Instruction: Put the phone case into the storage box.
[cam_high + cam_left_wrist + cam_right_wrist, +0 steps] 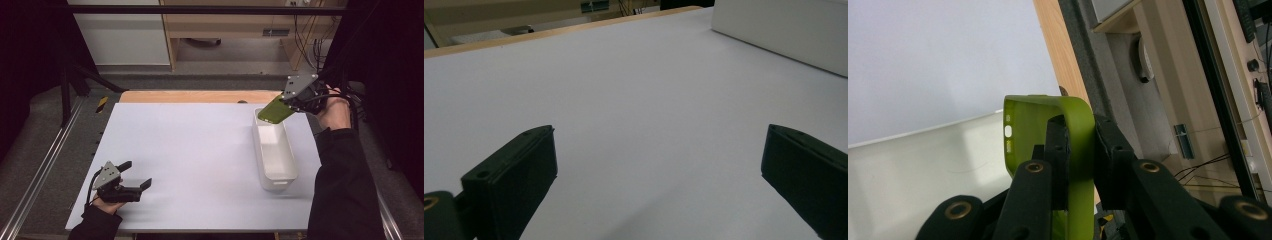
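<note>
Green, soft-looking phone case (275,109) hung at upper right above the white bin (274,150), pinched by its thin wall in the right gripper (1080,135); probably light, flexible. Left gripper (131,175) gaped empty.

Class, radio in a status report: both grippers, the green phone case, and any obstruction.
Left gripper open, idle on the table. Right gripper shut on green phone case, held above the far end of white bin. Nothing in the way.

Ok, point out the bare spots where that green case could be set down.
The white table sheet lies bare between the left gripper and the white bin. The bin looks empty too. Crowded only at its far end, where the right gripper holds the green case.
</note>
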The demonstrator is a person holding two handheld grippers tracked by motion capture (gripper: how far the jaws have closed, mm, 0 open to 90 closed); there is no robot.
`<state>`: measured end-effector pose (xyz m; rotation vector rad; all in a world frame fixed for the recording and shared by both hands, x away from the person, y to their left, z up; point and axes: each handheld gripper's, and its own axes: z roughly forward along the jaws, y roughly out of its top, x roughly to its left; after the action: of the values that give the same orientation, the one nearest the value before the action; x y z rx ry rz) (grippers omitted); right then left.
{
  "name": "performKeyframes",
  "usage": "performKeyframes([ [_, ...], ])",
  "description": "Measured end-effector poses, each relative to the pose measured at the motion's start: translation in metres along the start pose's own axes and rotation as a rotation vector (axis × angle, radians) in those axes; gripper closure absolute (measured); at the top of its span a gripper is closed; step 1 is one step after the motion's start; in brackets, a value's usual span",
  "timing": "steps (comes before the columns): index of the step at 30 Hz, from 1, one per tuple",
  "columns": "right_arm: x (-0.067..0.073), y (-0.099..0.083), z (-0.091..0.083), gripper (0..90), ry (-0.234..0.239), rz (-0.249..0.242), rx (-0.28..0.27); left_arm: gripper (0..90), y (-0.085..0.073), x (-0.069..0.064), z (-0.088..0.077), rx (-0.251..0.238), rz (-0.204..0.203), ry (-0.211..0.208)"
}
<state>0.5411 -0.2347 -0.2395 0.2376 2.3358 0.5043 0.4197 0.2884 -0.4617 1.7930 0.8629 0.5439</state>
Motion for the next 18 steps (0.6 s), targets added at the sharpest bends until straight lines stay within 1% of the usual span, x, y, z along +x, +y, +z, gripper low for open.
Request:
performKeyframes([
  [3,-0.002,-0.001,0.005,78.5,0.008,-0.006,0.012,1.0,0.000,0.000,0.000,0.000,-0.001,-0.001],
  [6,-0.004,-0.003,0.009,78.4,0.013,-0.008,0.011,1.0,0.000,0.000,0.000,0.002,0.002,0.001],
  [10,-0.006,-0.005,0.013,78.4,0.020,-0.024,0.020,1.0,0.000,0.000,0.001,0.003,0.002,0.003],
  [18,-0.010,-0.007,0.020,78.4,0.030,-0.042,0.018,1.0,0.001,-0.002,0.004,0.010,0.007,0.016],
])
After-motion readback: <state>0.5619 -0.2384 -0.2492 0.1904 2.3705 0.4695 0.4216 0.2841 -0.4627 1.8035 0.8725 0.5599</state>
